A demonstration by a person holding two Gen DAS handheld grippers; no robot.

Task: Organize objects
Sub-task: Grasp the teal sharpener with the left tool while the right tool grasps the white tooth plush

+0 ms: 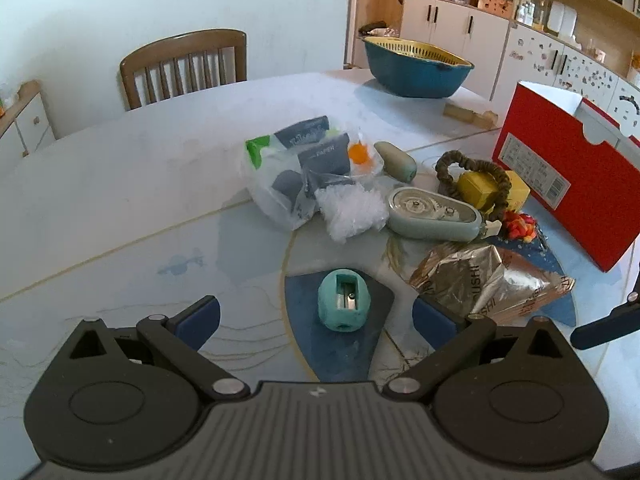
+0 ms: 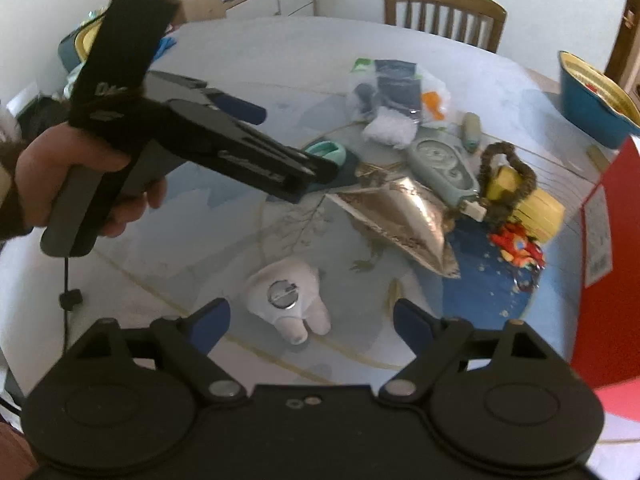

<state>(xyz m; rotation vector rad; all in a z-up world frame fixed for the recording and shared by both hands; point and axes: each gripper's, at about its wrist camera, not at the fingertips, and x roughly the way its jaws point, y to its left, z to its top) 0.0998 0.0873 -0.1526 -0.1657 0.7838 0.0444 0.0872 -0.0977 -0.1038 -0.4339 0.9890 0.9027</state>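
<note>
A teal pencil sharpener lies on the table between the open jaws of my left gripper, which is empty. In the right wrist view the sharpener shows partly hidden behind the left gripper body. A white bear-shaped toy lies between the open fingers of my right gripper, which is empty. Behind lie a foil snack bag, a grey-green correction tape, a plastic bag of packets, a yellow tape roll with a brown scrunchie and an orange toy.
A red shoebox stands at the table's right edge. A blue basin with a yellow strainer sits at the far side. A wooden chair stands behind the table. Cabinets and shelves line the back wall.
</note>
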